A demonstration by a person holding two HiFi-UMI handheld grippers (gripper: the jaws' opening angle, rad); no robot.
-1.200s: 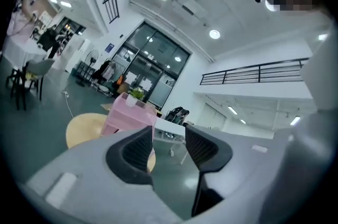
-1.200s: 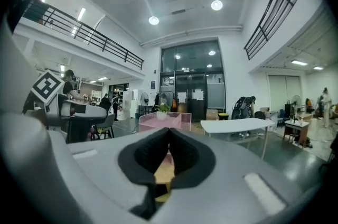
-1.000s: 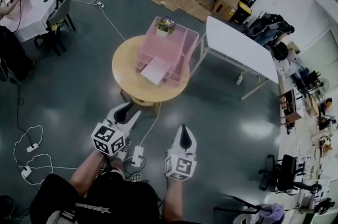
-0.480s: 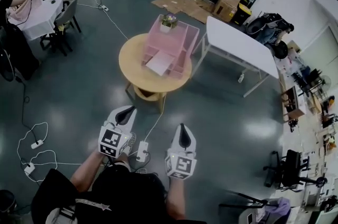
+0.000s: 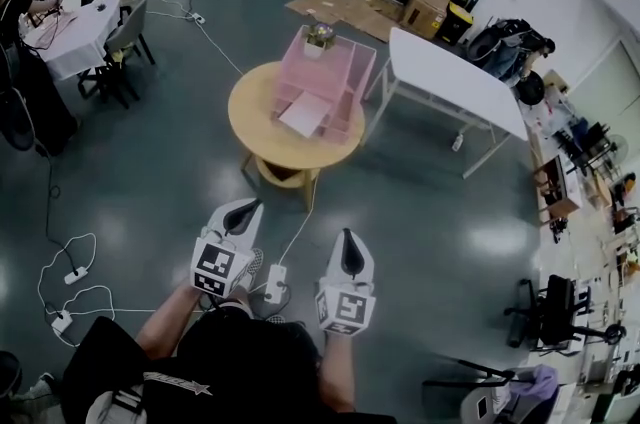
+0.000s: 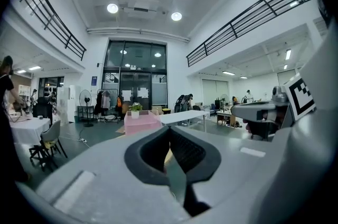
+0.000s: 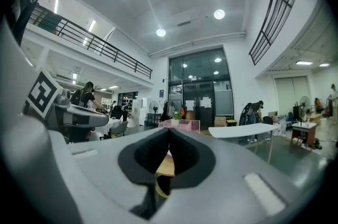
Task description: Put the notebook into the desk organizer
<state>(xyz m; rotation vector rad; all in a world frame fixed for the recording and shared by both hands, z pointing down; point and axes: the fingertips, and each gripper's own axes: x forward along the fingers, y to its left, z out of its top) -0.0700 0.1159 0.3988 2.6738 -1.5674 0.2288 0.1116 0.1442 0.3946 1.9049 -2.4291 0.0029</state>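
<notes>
The pink desk organizer (image 5: 327,75) stands on a round wooden table (image 5: 262,127) some way ahead of me, with a small potted plant (image 5: 319,36) at its far end. A white notebook (image 5: 305,115) lies on the organizer's near part. My left gripper (image 5: 250,208) and right gripper (image 5: 347,237) are held low over the floor, well short of the table. Both are shut with nothing between the jaws. The organizer (image 6: 141,121) shows far off above the shut left gripper (image 6: 169,129), and the same organizer (image 7: 182,123) lies beyond the shut right gripper (image 7: 169,131).
A white rectangular table (image 5: 455,84) stands right of the round one. A power strip (image 5: 275,283) and cables lie on the floor by my feet. A cloth-covered table (image 5: 70,32) with a chair is at far left; flattened cardboard (image 5: 345,2) lies behind.
The left gripper's jaws have closed from open to shut. The round table sits slightly further right in the head view. The right gripper has hardly moved.
</notes>
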